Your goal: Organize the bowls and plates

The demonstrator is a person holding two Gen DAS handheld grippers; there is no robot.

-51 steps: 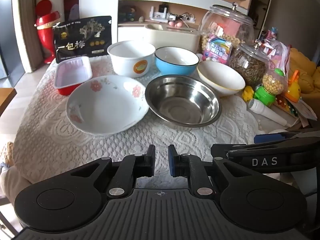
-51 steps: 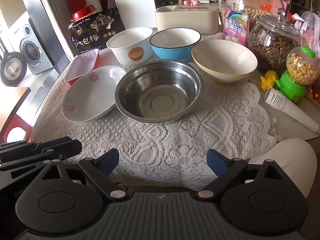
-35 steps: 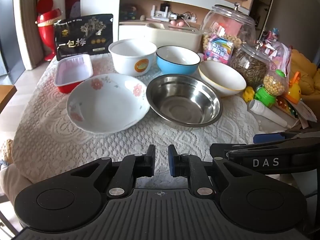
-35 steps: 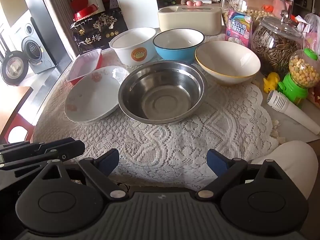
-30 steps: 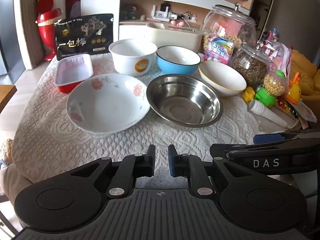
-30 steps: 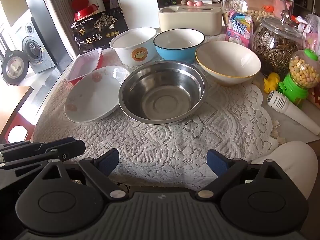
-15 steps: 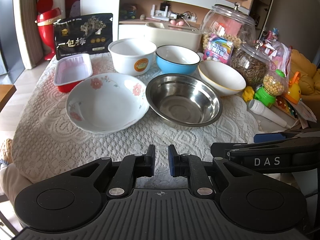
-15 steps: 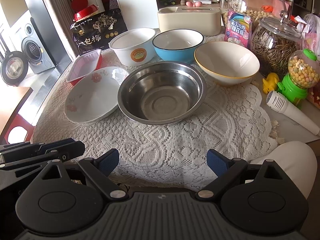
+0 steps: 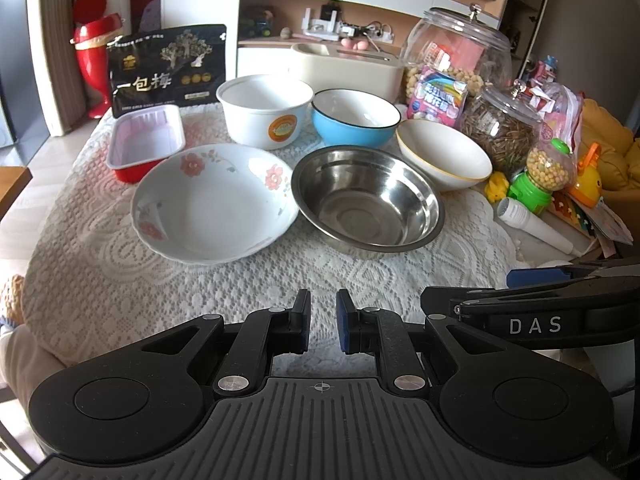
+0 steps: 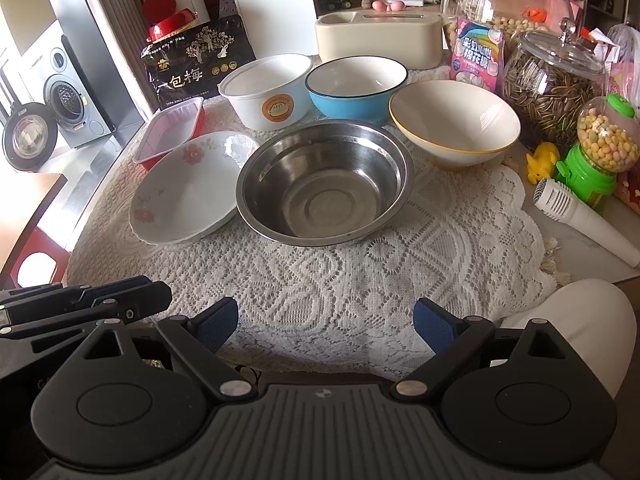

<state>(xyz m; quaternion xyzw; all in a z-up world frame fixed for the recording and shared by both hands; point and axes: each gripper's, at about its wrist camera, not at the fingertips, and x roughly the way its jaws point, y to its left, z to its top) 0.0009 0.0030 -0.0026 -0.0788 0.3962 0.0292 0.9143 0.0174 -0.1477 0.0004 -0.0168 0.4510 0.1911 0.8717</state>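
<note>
Steel catches the light at the middle of the worktop: the metal bowl [image 10: 324,184] sits on the lace cloth [image 10: 360,276], its rim touching or very nearly touching the flowered plate [image 9: 214,202] on its left. Behind them, toward the far edge, stand three more in a row: the white tub-shaped bowl [image 9: 265,116], the blue bowl [image 9: 355,118] and the cream bowl with a yellow rim [image 10: 454,122]. A red tray [image 9: 146,142] lies by the far left corner. Nothing is stacked yet, so the sorting looks not yet begun.

Both tools hang back over the near edge, holding nothing, probably so the whole spread can be taken in before a piece is chosen. The left gripper [image 9: 322,322] has its fingers drawn close, with only a narrow slit between the pads. The right gripper [image 10: 326,324] has its fingers spread wide, which suits taking a bowl by the rim; the metal bowl lies straight ahead of it and seems the likeliest first pick.

Jars [image 10: 550,84], a candy dispenser [image 10: 600,148] and a white microphone [image 10: 580,216] crowd the right edge, leaving little room there; any stack would sit better toward the centre. Whether the cream bowl touches the seed jar behind it is hard to tell.
</note>
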